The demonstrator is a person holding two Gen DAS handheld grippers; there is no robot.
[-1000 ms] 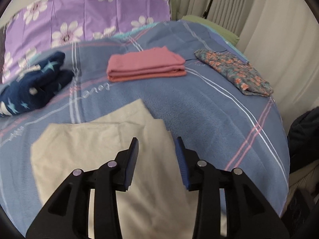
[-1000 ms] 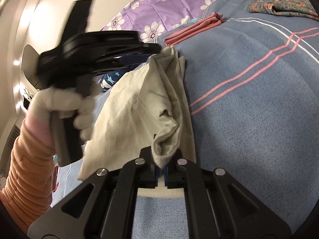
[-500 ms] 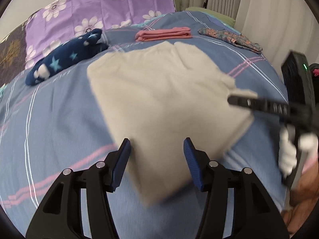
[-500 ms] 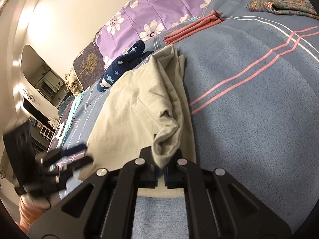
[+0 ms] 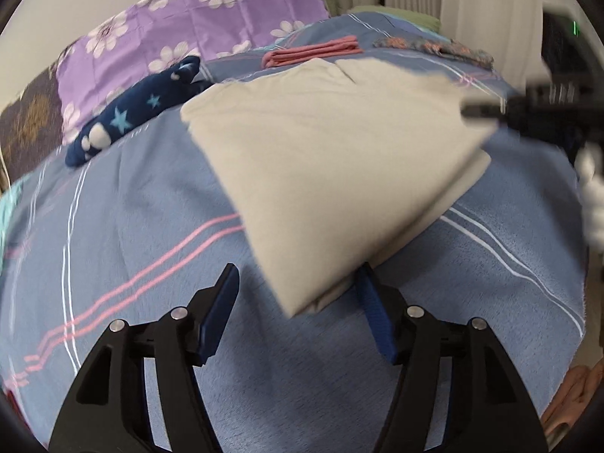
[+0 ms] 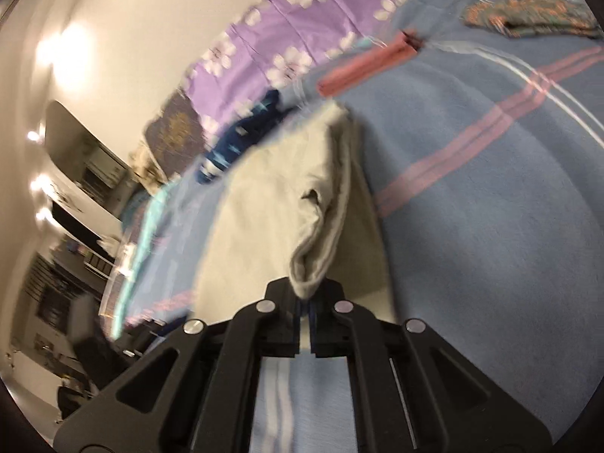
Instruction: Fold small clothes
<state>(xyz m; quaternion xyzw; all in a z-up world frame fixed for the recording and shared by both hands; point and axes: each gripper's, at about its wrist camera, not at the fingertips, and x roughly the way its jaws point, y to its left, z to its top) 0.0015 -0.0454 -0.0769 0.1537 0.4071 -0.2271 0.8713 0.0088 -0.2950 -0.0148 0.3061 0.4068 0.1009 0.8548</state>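
A beige garment lies folded over on the blue striped blanket. My left gripper is open, its fingers on either side of the garment's near corner, which reaches just between the tips. My right gripper is shut on a bunched corner of the same beige garment and lifts that edge off the blanket. The right gripper also shows, blurred, in the left wrist view at the garment's right corner.
A folded pink garment, a navy star-print garment and a floral patterned garment lie further up the bed. A purple flowered pillow is at the head. Curtains hang at the far right. A room with shelves shows left of the bed.
My left gripper has swung off the top of the garment to its near corner and opened wider. My right gripper keeps its hold and has lifted the corner a little.
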